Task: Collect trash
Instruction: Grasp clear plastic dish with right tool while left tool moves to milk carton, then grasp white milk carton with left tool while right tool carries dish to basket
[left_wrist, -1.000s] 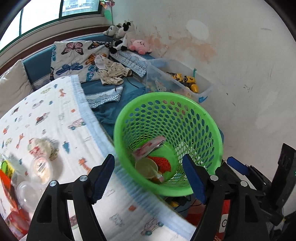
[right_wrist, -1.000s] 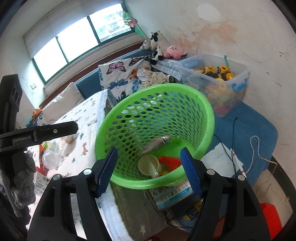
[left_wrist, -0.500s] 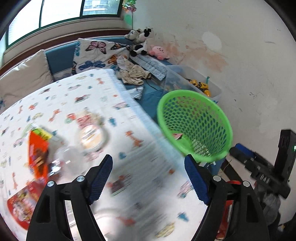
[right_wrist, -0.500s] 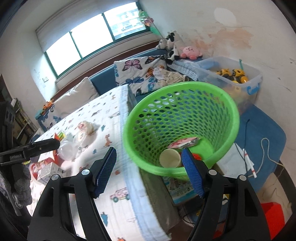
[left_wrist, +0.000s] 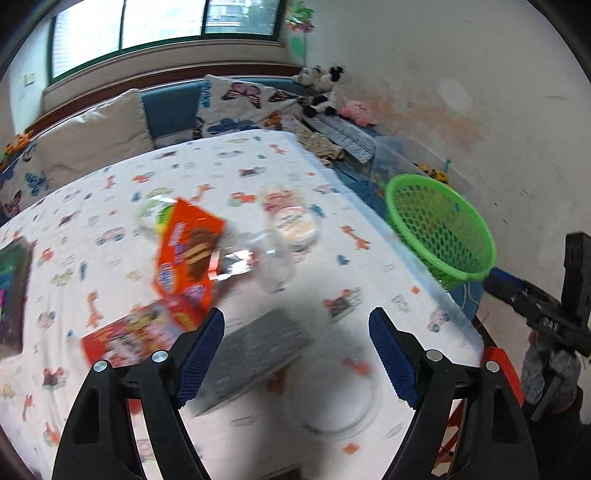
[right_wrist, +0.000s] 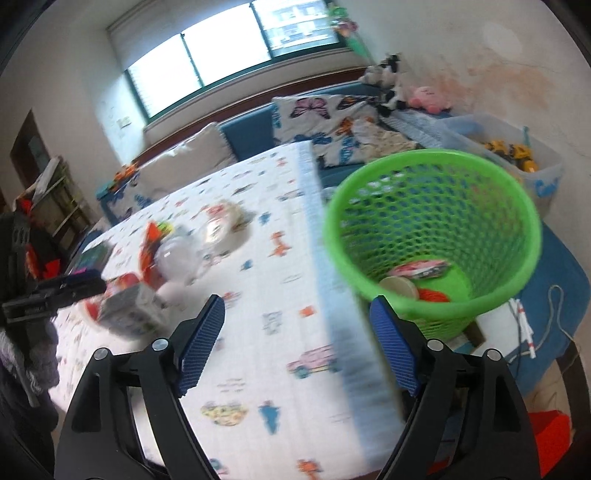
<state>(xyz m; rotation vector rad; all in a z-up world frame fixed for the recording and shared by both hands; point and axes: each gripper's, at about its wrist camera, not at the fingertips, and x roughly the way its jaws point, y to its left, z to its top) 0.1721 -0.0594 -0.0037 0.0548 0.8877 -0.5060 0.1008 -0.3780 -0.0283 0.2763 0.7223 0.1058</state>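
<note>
My left gripper (left_wrist: 297, 354) is open and empty above the table, over a grey box (left_wrist: 255, 350). Trash lies beyond it: an orange snack box (left_wrist: 188, 251), a red wrapper (left_wrist: 129, 336), a clear plastic cup (left_wrist: 273, 258), a round lidded tub (left_wrist: 295, 225) and a clear round lid (left_wrist: 332, 395). The green basket (left_wrist: 439, 229) stands off the table's right edge. My right gripper (right_wrist: 295, 343) is open and empty over the table edge, left of the green basket (right_wrist: 432, 236), which holds a cup (right_wrist: 399, 288) and wrappers (right_wrist: 421, 269).
The table wears a white patterned cloth (left_wrist: 110, 229). A blue sofa with cushions (left_wrist: 173, 107) runs behind it. A clear toy bin (right_wrist: 517, 155) stands by the wall behind the basket. A dark object (left_wrist: 11, 288) lies at the table's left edge.
Both grippers swung left, away from over the basket and toward the table. The left one now faces the trash on the cloth; both stayed open.
</note>
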